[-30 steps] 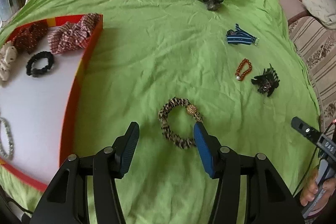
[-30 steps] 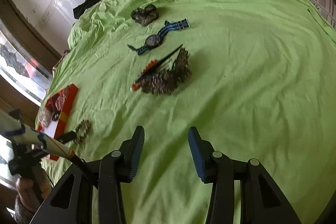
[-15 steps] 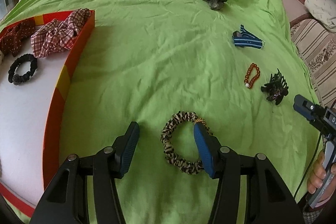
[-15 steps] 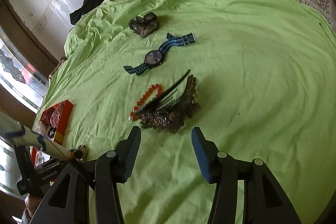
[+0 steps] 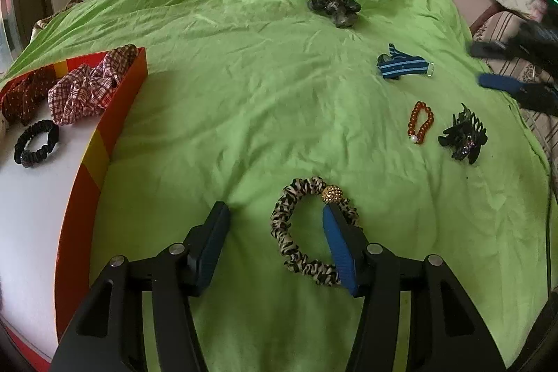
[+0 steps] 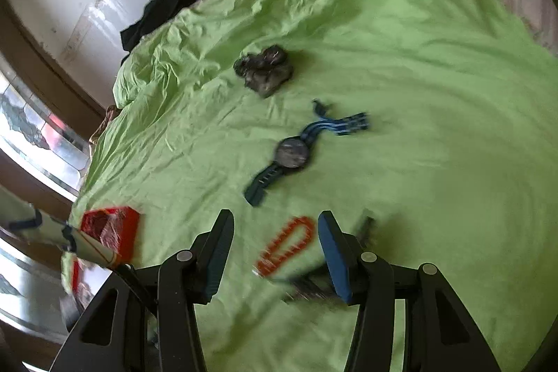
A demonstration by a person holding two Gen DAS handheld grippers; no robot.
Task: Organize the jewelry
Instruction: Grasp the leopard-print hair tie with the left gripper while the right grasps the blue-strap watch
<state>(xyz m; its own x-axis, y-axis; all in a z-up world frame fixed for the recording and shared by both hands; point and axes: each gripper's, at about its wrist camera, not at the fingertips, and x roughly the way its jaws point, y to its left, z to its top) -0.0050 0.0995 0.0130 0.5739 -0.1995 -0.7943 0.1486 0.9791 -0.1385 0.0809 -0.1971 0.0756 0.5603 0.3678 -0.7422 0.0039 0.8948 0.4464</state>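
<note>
A leopard-print scrunchie (image 5: 307,229) with a gold bead lies on the green sheet. My left gripper (image 5: 275,210) hangs open just over it, the right finger over the inside of the ring. An orange bead bracelet (image 5: 420,122) and a black claw clip (image 5: 464,135) lie further right. My right gripper (image 6: 275,217) is open low over the orange bracelet (image 6: 286,246), which lies between its fingers. The claw clip (image 6: 307,288) is mostly hidden behind the right finger. A blue-strapped watch (image 6: 293,152) and a dark scrunchie (image 6: 265,72) lie beyond.
A red and yellow box (image 5: 104,142) with a white floor sits at the left, holding a plaid scrunchie (image 5: 87,86), a black hair tie (image 5: 35,142) and a red dotted scrunchie (image 5: 21,96). A striped couch (image 5: 502,23) borders the bed on the right.
My left gripper sank closer to the leopard scrunchie. My right gripper moved forward across the bed: the claw clip slid under it and the orange bracelet came between its fingers.
</note>
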